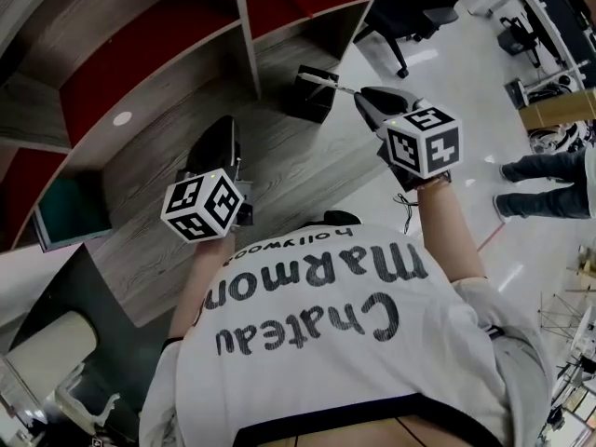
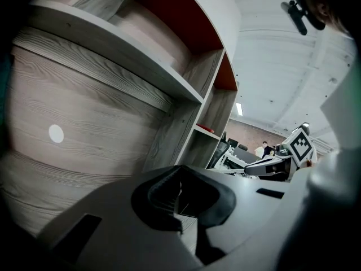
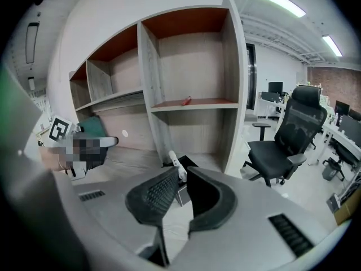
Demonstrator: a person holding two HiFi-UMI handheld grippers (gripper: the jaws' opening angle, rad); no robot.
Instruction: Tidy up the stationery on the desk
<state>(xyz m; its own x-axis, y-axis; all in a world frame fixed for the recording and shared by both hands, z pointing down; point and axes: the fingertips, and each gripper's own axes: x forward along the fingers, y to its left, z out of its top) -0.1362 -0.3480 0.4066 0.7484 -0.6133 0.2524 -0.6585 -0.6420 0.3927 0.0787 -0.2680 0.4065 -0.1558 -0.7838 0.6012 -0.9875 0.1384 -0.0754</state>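
Observation:
A white pen sticks out toward the back from my right gripper, which is shut on it. The pen's tip hangs just over a black pen holder that stands on the wooden desk beside a shelf divider. In the right gripper view the pen shows between the jaws of my right gripper, with the holder right behind it. My left gripper hovers over the desk to the left, its jaws together with nothing in them.
Wooden shelving with red backs rises behind the desk. A small red thing lies on one shelf. A teal object leans at the desk's left end. A black office chair stands on the right, and a person's legs beyond.

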